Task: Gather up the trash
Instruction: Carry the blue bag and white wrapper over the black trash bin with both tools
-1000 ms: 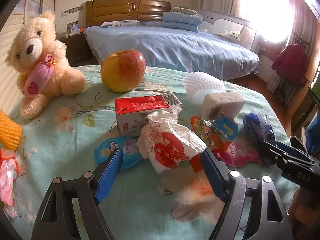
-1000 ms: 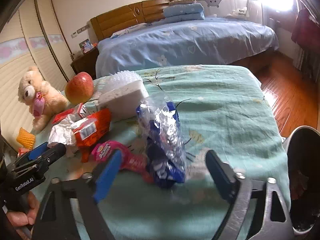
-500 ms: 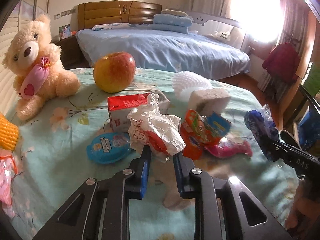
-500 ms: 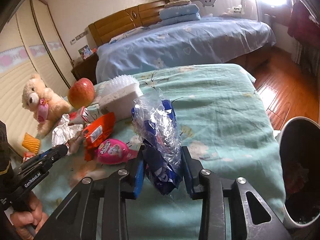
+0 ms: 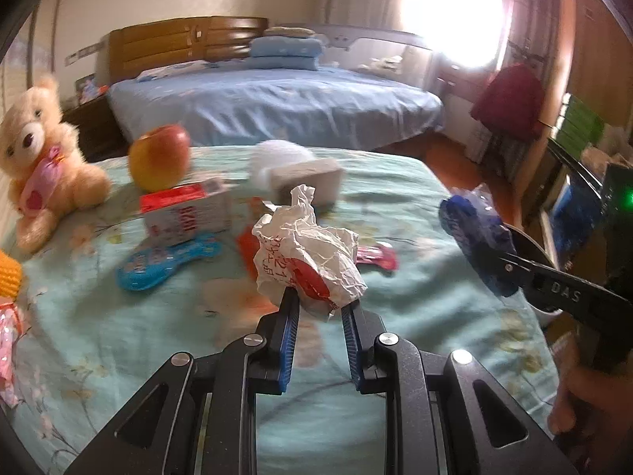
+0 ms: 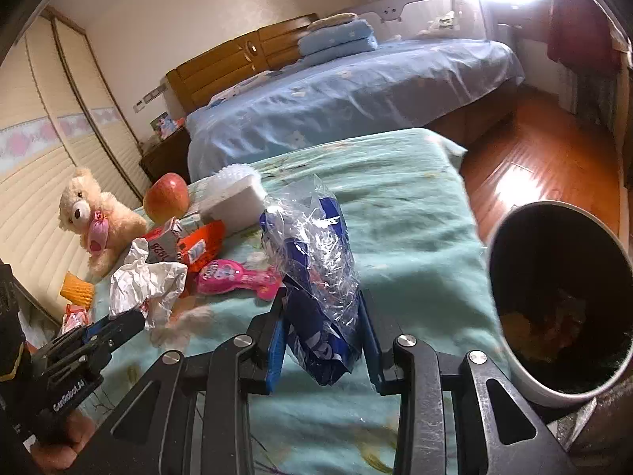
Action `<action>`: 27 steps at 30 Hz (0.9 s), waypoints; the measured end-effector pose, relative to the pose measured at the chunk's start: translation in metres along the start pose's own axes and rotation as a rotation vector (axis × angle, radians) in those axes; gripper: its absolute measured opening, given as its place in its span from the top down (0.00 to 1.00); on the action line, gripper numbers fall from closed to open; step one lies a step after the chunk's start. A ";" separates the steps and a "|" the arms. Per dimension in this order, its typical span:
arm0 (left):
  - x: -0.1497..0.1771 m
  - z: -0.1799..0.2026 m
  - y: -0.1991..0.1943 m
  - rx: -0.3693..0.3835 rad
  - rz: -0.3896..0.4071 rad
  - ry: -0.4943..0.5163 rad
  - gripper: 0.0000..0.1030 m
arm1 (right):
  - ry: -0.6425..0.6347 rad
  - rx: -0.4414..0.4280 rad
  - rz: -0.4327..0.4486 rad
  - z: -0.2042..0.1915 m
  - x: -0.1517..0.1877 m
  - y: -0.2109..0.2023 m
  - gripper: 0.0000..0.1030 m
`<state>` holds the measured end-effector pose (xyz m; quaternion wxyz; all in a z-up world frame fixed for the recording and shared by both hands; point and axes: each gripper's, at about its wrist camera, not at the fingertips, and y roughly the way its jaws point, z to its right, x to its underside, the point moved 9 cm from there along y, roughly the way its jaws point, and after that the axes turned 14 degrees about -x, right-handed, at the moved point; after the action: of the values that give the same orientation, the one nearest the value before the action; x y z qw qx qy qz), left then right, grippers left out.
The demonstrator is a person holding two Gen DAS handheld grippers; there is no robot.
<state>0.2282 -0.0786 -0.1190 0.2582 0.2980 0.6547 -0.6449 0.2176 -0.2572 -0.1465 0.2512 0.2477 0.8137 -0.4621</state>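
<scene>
My left gripper point(image 5: 318, 303) is shut on a crumpled white and red paper wrapper point(image 5: 310, 253), held just above the teal cloth. My right gripper point(image 6: 322, 301) is shut on a blue and clear plastic bag point(image 6: 316, 273), also lifted off the cloth. In the left wrist view the right gripper point(image 5: 510, 265) with the blue bag point(image 5: 474, 237) shows at the right. In the right wrist view the left gripper point(image 6: 118, 322) with the paper wrapper point(image 6: 146, 281) shows at lower left. A dark trash bin point(image 6: 554, 304) with a white rim stands right of the table.
On the teal-covered table point(image 5: 395, 182) lie a red and white carton point(image 5: 186, 213), a blue wrapper point(image 5: 166, 265), a pink wrapper point(image 6: 233, 277), an orange pack point(image 6: 201, 245), an apple point(image 5: 160, 158), a white brush point(image 5: 296, 174) and a teddy bear point(image 5: 39, 158). A blue bed point(image 5: 277, 107) stands behind.
Both grippers closed, the left on the paper wrapper and the right on the blue bag, then lifted them off the cloth and carried them toward the right.
</scene>
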 end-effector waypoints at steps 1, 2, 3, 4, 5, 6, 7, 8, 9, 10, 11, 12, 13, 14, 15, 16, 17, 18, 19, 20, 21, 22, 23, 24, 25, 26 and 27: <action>0.001 0.005 -0.002 0.008 0.000 0.009 0.80 | 0.005 0.003 0.005 0.002 0.001 -0.003 0.67; 0.001 0.011 -0.004 0.015 0.001 0.017 0.80 | 0.009 0.006 0.009 0.005 0.001 -0.007 0.67; 0.001 0.017 -0.006 0.024 0.002 0.027 0.80 | 0.014 0.011 0.012 0.008 0.002 -0.011 0.67; 0.001 0.022 -0.008 0.029 0.003 0.034 0.80 | 0.019 0.015 0.016 0.011 0.003 -0.015 0.67; 0.001 0.027 -0.009 0.035 0.004 0.043 0.80 | 0.022 0.021 0.020 0.014 0.004 -0.019 0.67; 0.001 0.032 -0.010 0.041 0.005 0.051 0.80 | 0.028 0.028 0.024 0.018 0.005 -0.023 0.67; 0.001 0.036 -0.011 0.046 0.006 0.058 0.80 | 0.032 0.032 0.028 0.021 0.006 -0.027 0.67; 0.000 0.041 -0.012 0.051 0.007 0.066 0.80 | 0.038 0.037 0.032 0.024 0.007 -0.031 0.67; 0.000 0.046 -0.013 0.055 0.009 0.073 0.80 | 0.045 0.043 0.036 0.028 0.008 -0.035 0.67; 0.000 0.050 -0.014 0.060 0.011 0.080 0.80 | 0.051 0.047 0.040 0.031 0.009 -0.039 0.67; -0.001 0.055 -0.015 0.065 0.013 0.088 0.80 | 0.056 0.052 0.044 0.034 0.010 -0.042 0.67; -0.002 0.059 -0.015 0.068 0.013 0.093 0.80 | 0.061 0.059 0.049 0.038 0.010 -0.046 0.67; -0.002 0.063 -0.015 0.073 0.015 0.101 0.80 | 0.065 0.063 0.053 0.041 0.011 -0.049 0.67; -0.003 0.066 -0.016 0.075 0.017 0.106 0.80 | 0.069 0.068 0.057 0.044 0.011 -0.053 0.67; -0.003 0.071 -0.016 0.079 0.018 0.112 0.80 | 0.071 0.072 0.060 0.046 0.011 -0.055 0.67; -0.004 0.075 -0.016 0.084 0.019 0.120 0.80 | 0.075 0.076 0.064 0.049 0.012 -0.058 0.67; -0.004 0.079 -0.016 0.086 0.019 0.125 0.80 | 0.079 0.079 0.068 0.052 0.012 -0.061 0.67; -0.004 0.083 -0.016 0.089 0.020 0.131 0.80 | 0.084 0.084 0.073 0.055 0.012 -0.064 0.67; -0.004 0.088 -0.016 0.091 0.020 0.136 0.80 | 0.087 0.089 0.076 0.057 0.012 -0.067 0.67; -0.004 0.092 -0.016 0.095 0.020 0.143 0.80 | 0.090 0.092 0.080 0.060 0.013 -0.069 0.67; -0.004 0.095 -0.016 0.097 0.020 0.146 0.80 | 0.094 0.096 0.083 0.063 0.013 -0.071 0.67; -0.005 0.099 -0.015 0.100 0.020 0.152 0.80 | 0.099 0.100 0.086 0.065 0.013 -0.074 0.67; -0.005 0.102 -0.015 0.103 0.020 0.155 0.80 | 0.102 0.105 0.089 0.068 0.013 -0.076 0.67; -0.006 0.105 -0.015 0.106 0.021 0.160 0.80 | 0.107 0.111 0.093 0.072 0.013 -0.078 0.67; -0.006 0.108 -0.016 0.108 0.022 0.165 0.80 | 0.111 0.114 0.095 0.074 0.013 -0.080 0.67; -0.007 0.111 -0.015 0.112 0.023 0.170 0.80 | 0.115 0.117 0.097 0.077 0.013 -0.082 0.67; -0.008 0.115 -0.015 0.116 0.023 0.175 0.80 | 0.118 0.122 0.100 0.080 0.012 -0.085 0.67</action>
<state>0.2175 -0.1941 -0.1074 0.1899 0.3751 0.6329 -0.6502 0.1693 -0.3639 -0.1367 0.2101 0.3298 0.7841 -0.4820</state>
